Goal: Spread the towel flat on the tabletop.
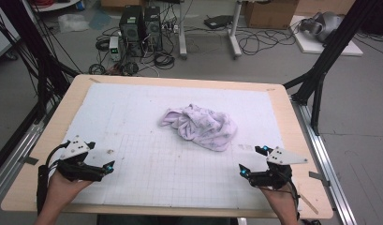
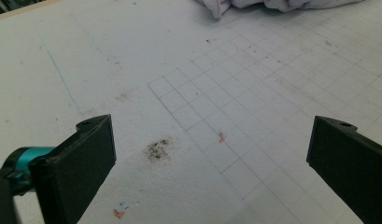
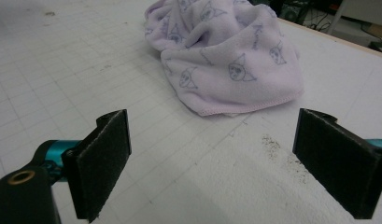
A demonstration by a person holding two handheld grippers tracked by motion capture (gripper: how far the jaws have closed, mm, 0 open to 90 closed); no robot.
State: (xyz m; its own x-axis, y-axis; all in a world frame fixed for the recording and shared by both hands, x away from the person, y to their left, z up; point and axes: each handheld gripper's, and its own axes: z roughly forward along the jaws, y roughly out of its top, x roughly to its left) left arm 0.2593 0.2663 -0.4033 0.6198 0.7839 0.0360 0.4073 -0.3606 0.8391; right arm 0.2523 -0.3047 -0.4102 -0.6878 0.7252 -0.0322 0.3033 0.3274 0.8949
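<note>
A crumpled pale lilac cloth point(image 1: 200, 125) printed with small cartoon faces lies near the middle of the white gridded mat point(image 1: 147, 159). My left gripper point(image 1: 105, 165) rests near the front left of the mat, open, with nothing between its jaws. Its own view has the cloth's edge point(image 2: 272, 4) far off at the top. My right gripper point(image 1: 253, 160) is at the front right, open and empty too. In the right gripper view the cloth point(image 3: 226, 60) sits a short way beyond the two jaws.
The mat covers a wooden table point(image 1: 292, 122). A dark smudge point(image 2: 158, 149) marks the mat between the left jaws, and black specks point(image 3: 277, 151) lie near the right jaws. Computers point(image 1: 140, 28), cables and black frame posts point(image 1: 320, 75) stand on the floor beyond.
</note>
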